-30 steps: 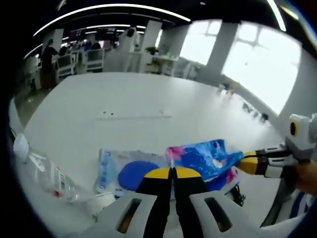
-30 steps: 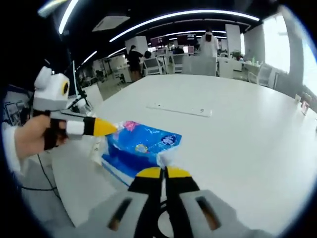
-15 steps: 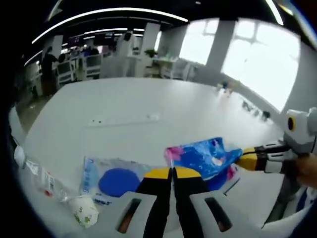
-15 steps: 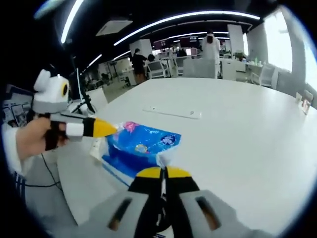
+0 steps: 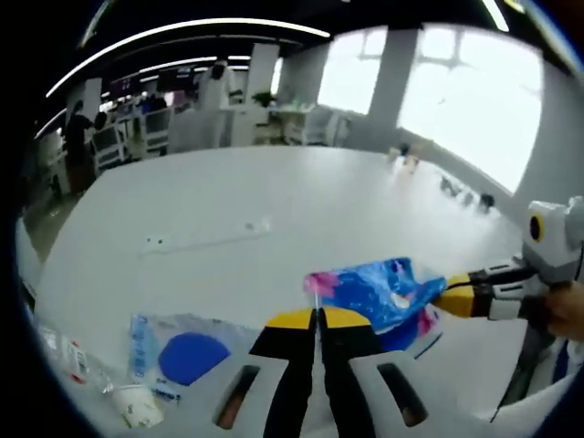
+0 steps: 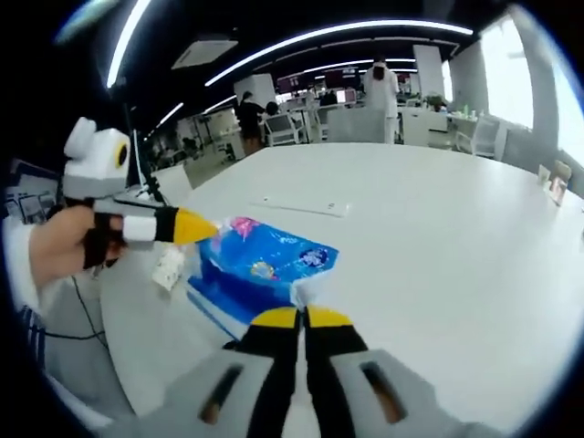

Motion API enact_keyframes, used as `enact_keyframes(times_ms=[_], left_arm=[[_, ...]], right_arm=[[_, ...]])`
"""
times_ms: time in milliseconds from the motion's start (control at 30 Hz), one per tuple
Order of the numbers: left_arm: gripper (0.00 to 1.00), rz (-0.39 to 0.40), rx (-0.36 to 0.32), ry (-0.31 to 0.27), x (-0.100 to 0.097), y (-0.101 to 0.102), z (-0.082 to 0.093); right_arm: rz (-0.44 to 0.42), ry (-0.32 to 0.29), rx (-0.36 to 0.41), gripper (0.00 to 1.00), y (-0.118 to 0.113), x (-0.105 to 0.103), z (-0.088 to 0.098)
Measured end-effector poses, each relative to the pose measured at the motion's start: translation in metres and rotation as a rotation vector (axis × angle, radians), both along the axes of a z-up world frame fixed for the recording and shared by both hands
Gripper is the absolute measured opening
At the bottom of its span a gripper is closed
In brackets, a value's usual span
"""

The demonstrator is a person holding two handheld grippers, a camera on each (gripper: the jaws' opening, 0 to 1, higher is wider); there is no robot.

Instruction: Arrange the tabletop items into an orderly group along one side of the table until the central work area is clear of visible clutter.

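Two tools (image 5: 318,315) (image 6: 301,315) on blue packet (image 6: 260,265).

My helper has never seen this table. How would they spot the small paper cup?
On the big white table, look at the near-left edge. The paper cup sits by the clear pack with a blue disc; it is white with green print.

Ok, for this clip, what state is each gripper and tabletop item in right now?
left gripper: shut on one corner of the blue packet
right gripper: shut on the opposite corner
blue packet: held between both grippers, above the table
clear packet with blue disc: lying flat on the table
paper cup: on its side
white table: bears the items
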State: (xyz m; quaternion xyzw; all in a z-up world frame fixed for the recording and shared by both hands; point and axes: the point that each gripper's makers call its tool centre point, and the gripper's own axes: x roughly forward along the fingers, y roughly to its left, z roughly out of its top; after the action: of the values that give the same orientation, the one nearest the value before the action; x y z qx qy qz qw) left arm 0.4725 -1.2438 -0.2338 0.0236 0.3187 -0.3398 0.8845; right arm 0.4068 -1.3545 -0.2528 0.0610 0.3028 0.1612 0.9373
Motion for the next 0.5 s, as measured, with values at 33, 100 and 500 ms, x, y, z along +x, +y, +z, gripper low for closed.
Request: enact_keyframes(times_ms=[33,100,500], left_arm=[[0.00,-0.009,0.007,-0.007,0.000,-0.001,0.000],[0.00,-0.011,0.009,-0.006,0.001,-0.002,-0.001],[0.00,-0.051,0.051,0.024,0.001,-0.012,-0.020]], right_arm=[[-0.001,0.000,0.003,0.00,-0.001,0.000,0.000],[-0.002,0.000,0.006,0.00,-0.003,0.002,-0.002],[-0.020,0.009,0.002,0.00,-0.020,0.010,-0.014]])
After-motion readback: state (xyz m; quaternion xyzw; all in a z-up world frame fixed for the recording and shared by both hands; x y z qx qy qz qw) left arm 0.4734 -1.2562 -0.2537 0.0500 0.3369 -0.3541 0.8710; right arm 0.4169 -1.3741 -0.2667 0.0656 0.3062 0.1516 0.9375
